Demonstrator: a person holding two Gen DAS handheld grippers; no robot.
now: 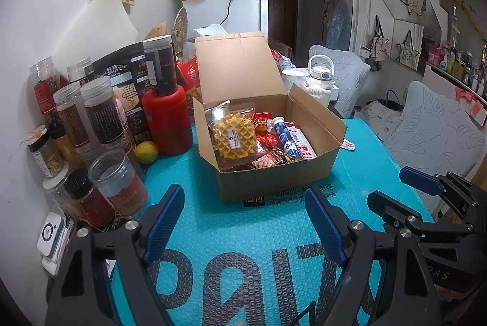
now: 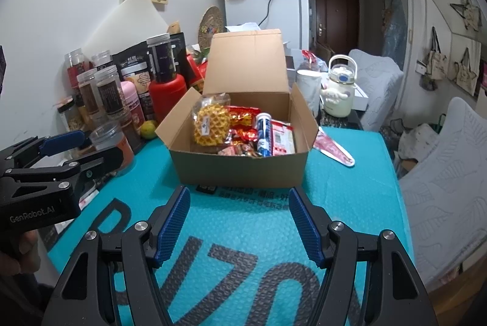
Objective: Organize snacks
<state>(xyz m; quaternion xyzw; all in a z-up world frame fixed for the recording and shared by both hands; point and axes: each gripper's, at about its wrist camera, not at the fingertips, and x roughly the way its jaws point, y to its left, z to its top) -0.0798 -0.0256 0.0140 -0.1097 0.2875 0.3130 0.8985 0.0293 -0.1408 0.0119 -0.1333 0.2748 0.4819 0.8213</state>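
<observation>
An open cardboard box (image 1: 274,182) (image 2: 237,170) stands on the teal bubble mat, lid flap up at the back. Inside lie a bagged yellow waffle (image 1: 234,138) (image 2: 211,125), red snack packets (image 1: 264,128) (image 2: 243,115), a blue tube (image 1: 283,135) (image 2: 263,131) and a red-and-white packet (image 2: 283,137). Another red-and-white packet (image 2: 333,149) lies on the mat to the right of the box. My left gripper (image 1: 243,222) (image 2: 82,149) hovers open in front of the box, holding nothing. My right gripper (image 2: 239,219) (image 1: 395,192) is beside it, also open, with only mat between its fingers.
Several jars (image 1: 97,112) and a red bottle (image 1: 166,122) crowd the left along the wall, with a green citrus fruit (image 1: 146,151) by them. A white mug (image 2: 307,85) and a white handled bottle (image 2: 338,94) stand behind the box. Grey cushioned chairs (image 2: 441,173) line the right edge.
</observation>
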